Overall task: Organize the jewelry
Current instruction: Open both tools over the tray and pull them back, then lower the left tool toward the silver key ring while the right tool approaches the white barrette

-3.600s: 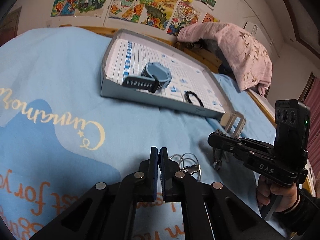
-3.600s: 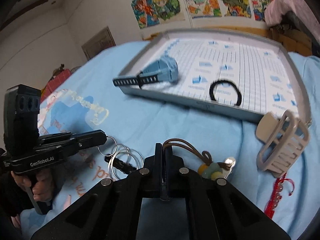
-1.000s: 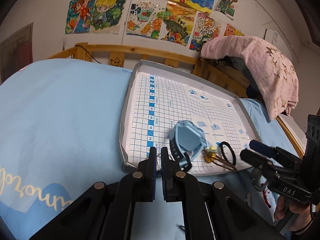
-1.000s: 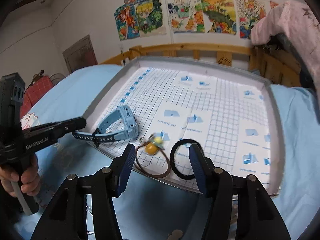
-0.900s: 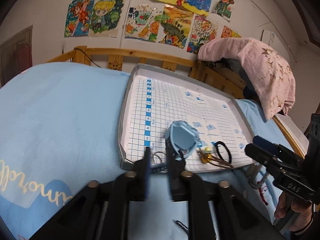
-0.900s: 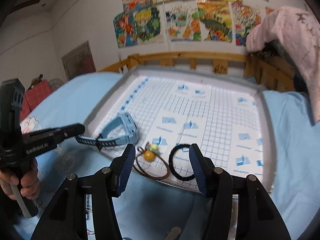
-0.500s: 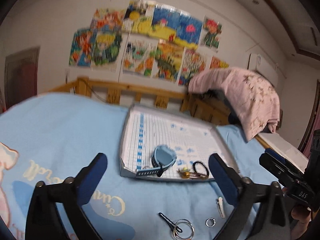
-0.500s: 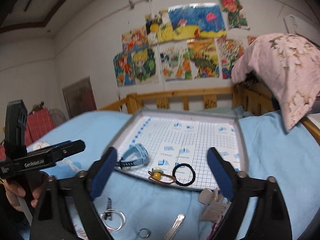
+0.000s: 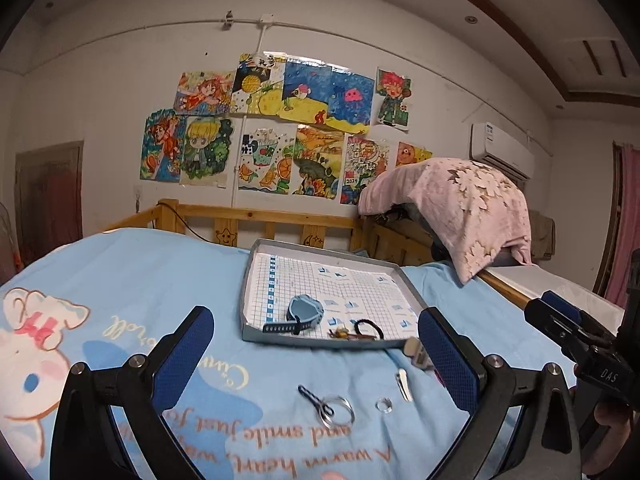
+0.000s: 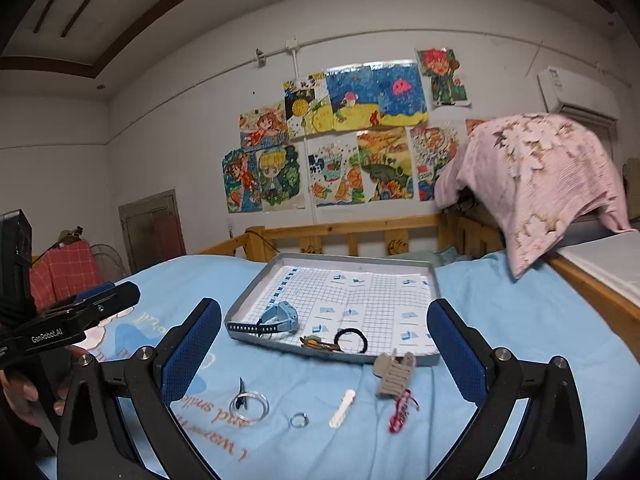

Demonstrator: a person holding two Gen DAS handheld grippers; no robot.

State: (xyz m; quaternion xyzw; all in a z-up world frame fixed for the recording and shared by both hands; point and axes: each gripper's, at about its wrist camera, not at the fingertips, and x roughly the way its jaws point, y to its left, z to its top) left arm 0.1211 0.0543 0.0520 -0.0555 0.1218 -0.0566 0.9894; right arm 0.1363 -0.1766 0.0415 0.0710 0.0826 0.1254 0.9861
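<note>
A grey tray (image 9: pixel 248 280) (image 10: pixel 250 300) with grid paper lies on the blue bedsheet. In it are a blue watch (image 9: pixel 304 314) (image 10: pixel 280 318), a brown cord bracelet with beads (image 9: pixel 344 334) (image 10: pixel 316 344) and a black hair tie (image 9: pixel 370 327) (image 10: pixel 352 340). On the sheet in front lie key rings (image 9: pixel 334 410) (image 10: pixel 248 404), a small ring (image 9: pixel 383 404) (image 10: pixel 299 420), a white hair clip (image 9: pixel 404 384) (image 10: pixel 342 404), a beige claw clip (image 10: pixel 394 372) and a red bead bracelet (image 10: pixel 402 412). My left gripper (image 9: pixel 316 360) and right gripper (image 10: pixel 324 356) are both open wide, empty, held back above the sheet.
The wooden bed rail (image 9: pixel 280 220) runs behind the tray. A pink blanket (image 9: pixel 460 208) (image 10: pixel 536 176) hangs at the right. Drawings cover the wall (image 9: pixel 280 128). The other hand-held gripper shows at the right edge (image 9: pixel 580 340) and at the left edge (image 10: pixel 60 320).
Both grippers opened wide and pulled back and up from the tray. The key rings left the left gripper and lie on the sheet; the brown bracelet lies in the tray.
</note>
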